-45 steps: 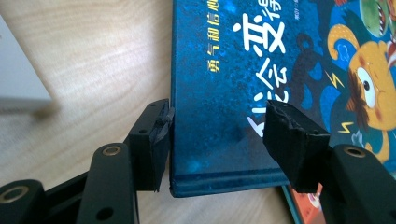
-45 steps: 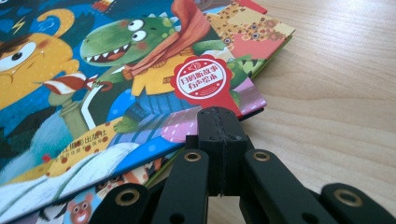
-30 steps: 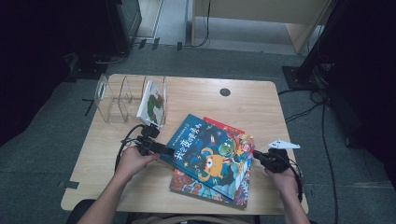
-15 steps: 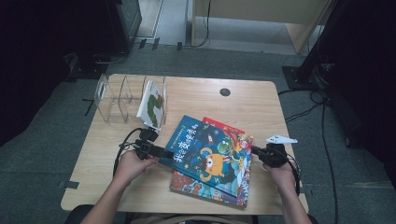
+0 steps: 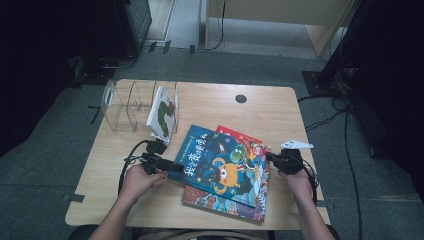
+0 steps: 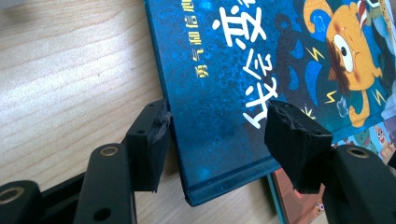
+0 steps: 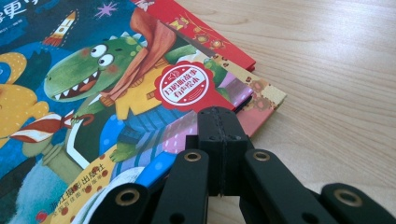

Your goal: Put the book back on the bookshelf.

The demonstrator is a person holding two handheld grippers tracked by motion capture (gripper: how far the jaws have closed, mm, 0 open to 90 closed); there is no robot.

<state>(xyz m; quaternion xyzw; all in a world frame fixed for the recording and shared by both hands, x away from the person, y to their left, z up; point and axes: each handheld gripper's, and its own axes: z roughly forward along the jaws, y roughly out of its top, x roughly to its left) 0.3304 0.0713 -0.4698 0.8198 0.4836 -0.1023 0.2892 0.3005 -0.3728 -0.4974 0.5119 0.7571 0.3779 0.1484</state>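
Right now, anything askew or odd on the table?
The book stack is fanned: the blue book lies skewed on top, with a red book's corner poking out behind it. In the clear rack, one book leans instead of standing upright. No damage or spill visible.

The blue picture book (image 5: 225,165) covers most of the red book (image 5: 239,136) and the bottom book (image 5: 220,202); its cover runs off the left gripper view's top edge.
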